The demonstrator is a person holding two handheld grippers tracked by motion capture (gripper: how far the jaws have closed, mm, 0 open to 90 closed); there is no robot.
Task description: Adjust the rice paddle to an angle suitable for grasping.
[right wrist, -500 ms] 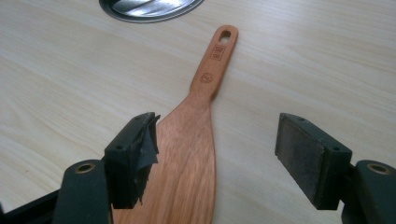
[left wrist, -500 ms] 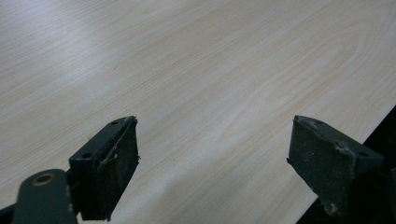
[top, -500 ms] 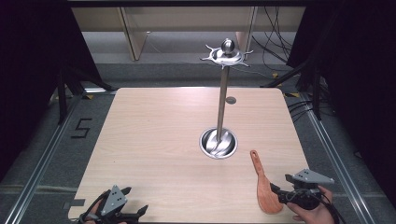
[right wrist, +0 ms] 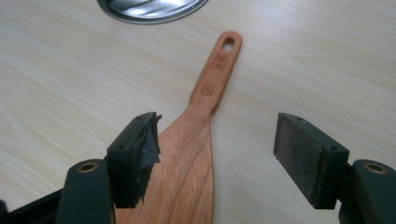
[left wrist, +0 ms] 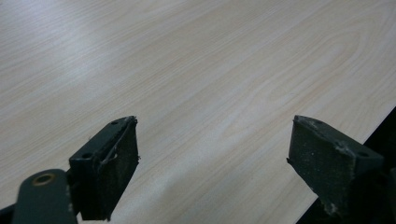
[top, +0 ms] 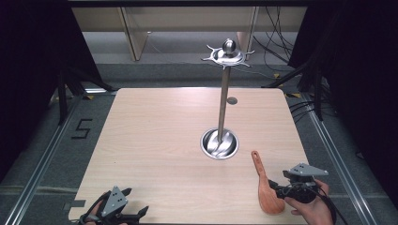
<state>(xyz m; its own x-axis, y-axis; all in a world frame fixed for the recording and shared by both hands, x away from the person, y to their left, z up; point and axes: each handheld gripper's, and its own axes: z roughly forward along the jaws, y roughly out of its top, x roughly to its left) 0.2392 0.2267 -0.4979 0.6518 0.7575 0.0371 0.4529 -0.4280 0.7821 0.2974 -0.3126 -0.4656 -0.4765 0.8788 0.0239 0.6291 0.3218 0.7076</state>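
wooden spatula [right wrist: 189, 154] flat on table [top: 155, 140] near stand base [top: 219, 143], between spread right fingers [right wrist: 299, 156]; probably light, stiff, thin; best pinched across blade edges; left fingers [left wrist: 112, 172] spread, empty.

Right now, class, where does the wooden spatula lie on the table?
In the high view the wooden spatula lies flat near the table's front right, its handle pointing toward the metal stand's round base, its blade beside the open right gripper.

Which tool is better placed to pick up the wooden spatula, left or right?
Right. The right tool is open with the wooden spatula lying between its jaws. The left tool, also open, faces bare table at the opposite near corner.
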